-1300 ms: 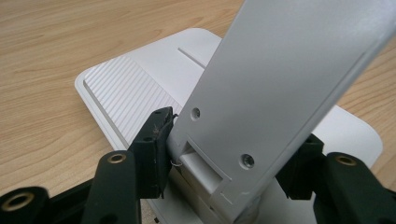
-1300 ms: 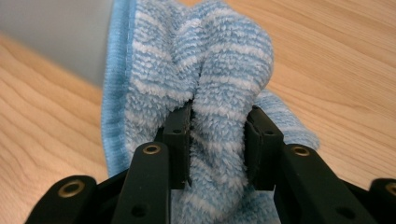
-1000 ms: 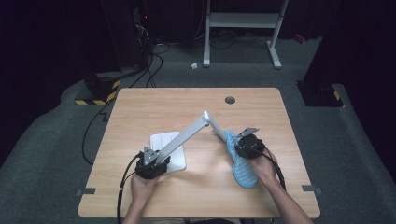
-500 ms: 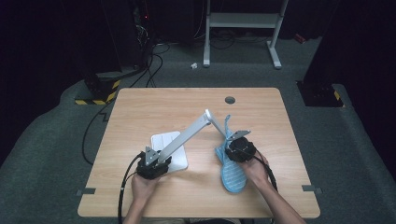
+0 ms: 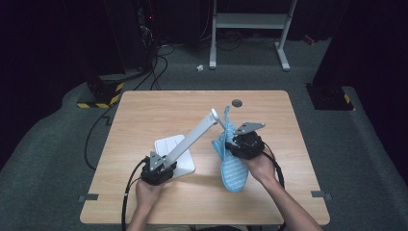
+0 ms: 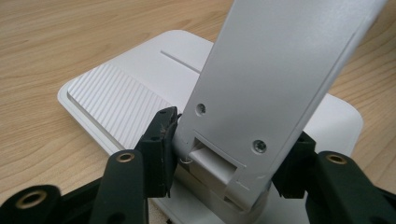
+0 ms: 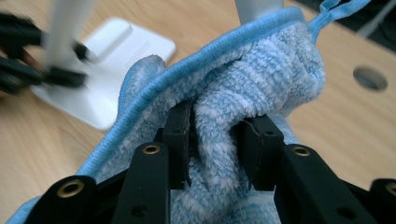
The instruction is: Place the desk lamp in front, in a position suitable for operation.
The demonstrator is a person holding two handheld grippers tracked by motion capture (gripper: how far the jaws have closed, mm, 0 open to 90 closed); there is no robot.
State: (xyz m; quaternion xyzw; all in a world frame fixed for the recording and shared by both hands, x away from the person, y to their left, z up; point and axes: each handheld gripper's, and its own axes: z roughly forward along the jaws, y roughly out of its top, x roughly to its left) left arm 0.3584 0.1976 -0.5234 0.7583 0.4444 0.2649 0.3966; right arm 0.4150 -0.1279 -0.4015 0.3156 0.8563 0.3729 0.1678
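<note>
A white desk lamp stands on the table, its flat base (image 5: 185, 163) near the front left. Its long arm (image 5: 192, 137) slants up to the right, ending in the head (image 5: 215, 114). My left gripper (image 5: 167, 162) holds the arm's foot at the hinge. In the left gripper view its jaws (image 6: 229, 154) have just been closing and the pads (image 6: 161, 140) press on both sides. My right gripper (image 5: 231, 143) is shut on a fluffy blue cloth (image 5: 233, 168). In the right gripper view a fold of the cloth (image 7: 261, 70) bunches between the jaws (image 7: 215, 140). The cloth's top reaches up beside the lamp head.
A round cable hole (image 5: 236, 102) sits near the table's far edge (image 5: 202, 92). Bare wood lies to the left and right of the lamp. Behind the table, a metal frame (image 5: 250, 21) and cables (image 5: 144, 82) are on the dark floor.
The right gripper has risen and moved left towards the lamp head, lifting the blue cloth's upper part off the table. The left gripper has stayed at the lamp's foot.
</note>
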